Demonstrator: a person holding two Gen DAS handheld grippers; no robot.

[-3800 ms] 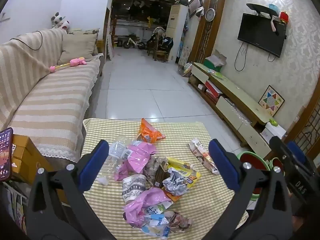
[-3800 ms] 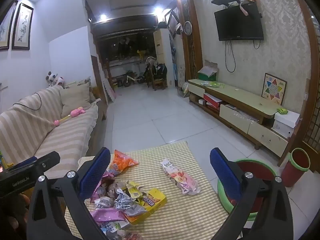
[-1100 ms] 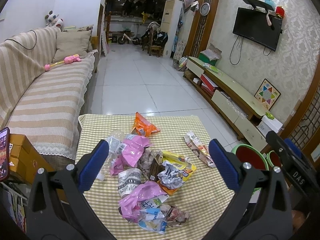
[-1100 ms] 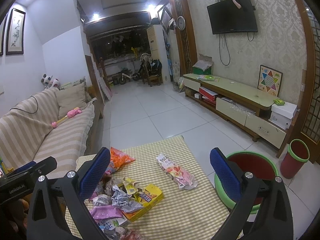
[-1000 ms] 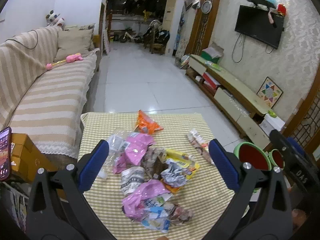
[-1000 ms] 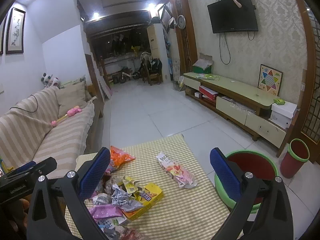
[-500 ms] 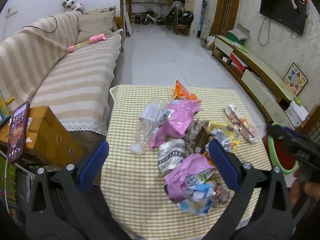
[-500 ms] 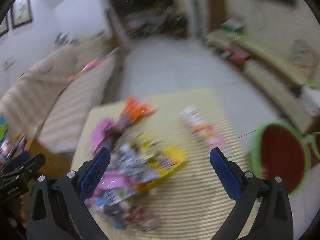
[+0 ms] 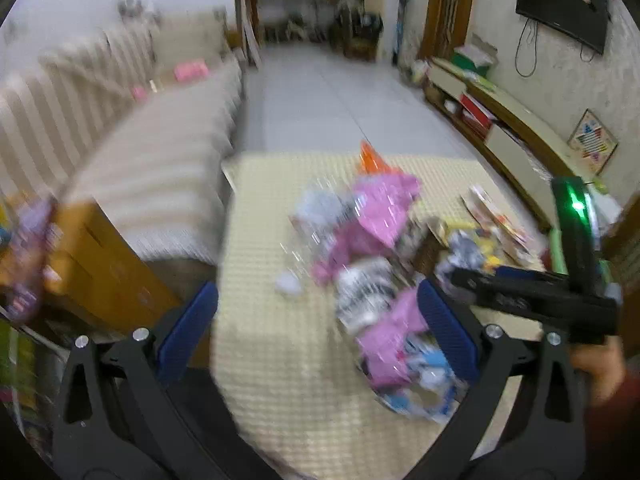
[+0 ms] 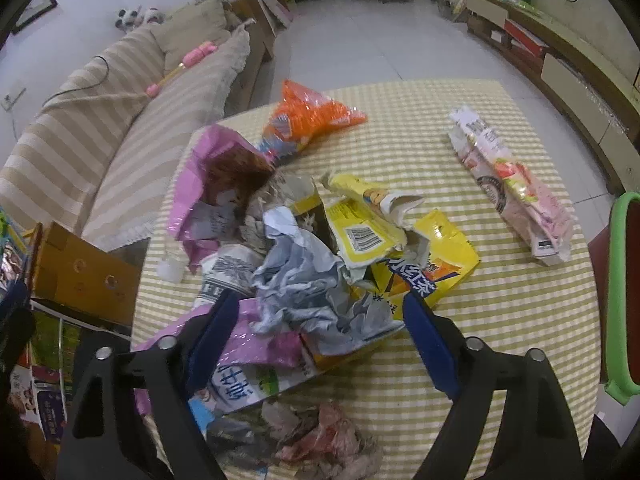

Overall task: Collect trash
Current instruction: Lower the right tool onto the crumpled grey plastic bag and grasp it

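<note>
A heap of wrappers lies on a checked tablecloth [image 10: 500, 312]: crumpled grey-white paper [image 10: 304, 280], a yellow torn packet [image 10: 404, 248], pink bags [image 10: 200, 184], an orange bag [image 10: 312, 116] and a pale snack packet [image 10: 516, 188] off to the right. My right gripper [image 10: 316, 324] is open, low over the heap, its fingers either side of the crumpled paper. My left gripper [image 9: 316, 328] is open above the table's left part; the view is blurred. The right gripper's body [image 9: 536, 296] shows there over the heap [image 9: 380, 240].
A red bin with a green rim [image 10: 620, 280] stands off the table's right edge. A striped sofa [image 10: 100, 120] runs along the left, with a cardboard box [image 10: 80, 272] by the table's near left corner. A low TV cabinet [image 9: 500, 120] lines the right wall.
The right gripper has dropped and moved forward onto the heap, now straddling the crumpled paper. The left gripper has swung left and is still moving, so its view is blurred. Both stay open.
</note>
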